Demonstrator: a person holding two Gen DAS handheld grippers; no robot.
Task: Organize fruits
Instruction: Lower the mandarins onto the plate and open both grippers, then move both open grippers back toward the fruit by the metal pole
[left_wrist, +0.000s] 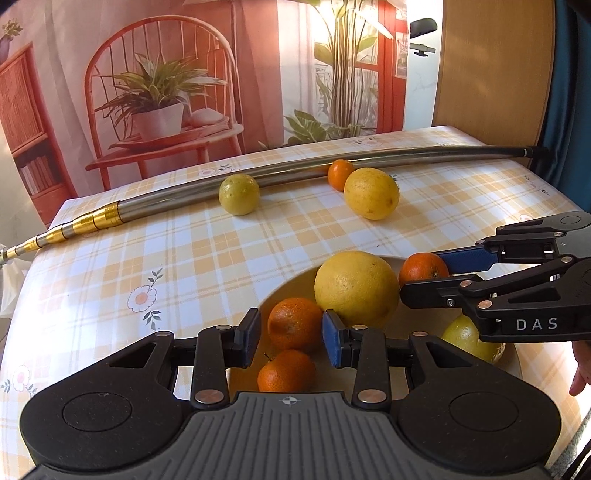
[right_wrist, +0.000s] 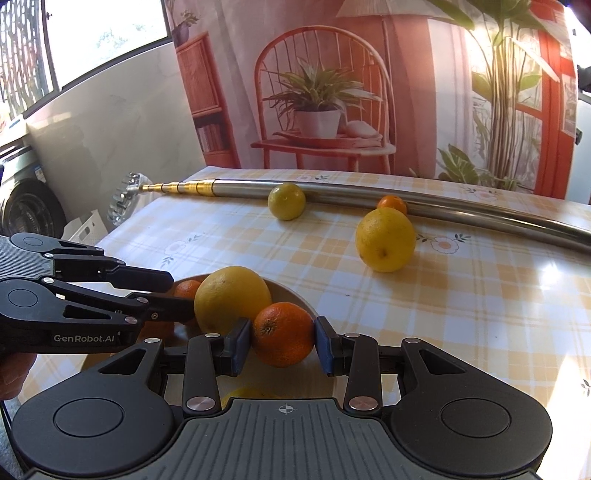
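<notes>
**Inspector:** On the checked tablecloth a long metal pole lies across the far side. Three fruits sit loose against or near it: a large yellow citrus, a greenish-yellow one and a small orange touching the pole.

**Clerk:** And the bowl?

**Inspector:** The pale bowl stands at the near edge. It holds a big yellow grapefruit, another yellow fruit partly hidden under the right tool, and several mandarins.

**Clerk:** State of the tongs?

**Inspector:** The right gripper is pinching an orange mandarin, one pad on each flank, at the bowl's rim beside the grapefruit. I cannot tell whether the fruit rests on the bowl. The left gripper is spread; a mandarin lies between its pads, seemingly untouched, and a second sits below them.

**Clerk:** What governs the next move?

**Inspector:** My judgement: the loose fruits lie ahead of both tools, across open cloth. The large yellow citrus lies ahead and rightward, apparently nearer the right gripper, which is occupied. Roundish fruit, so no long axis matters; rolling is the risk.
</notes>
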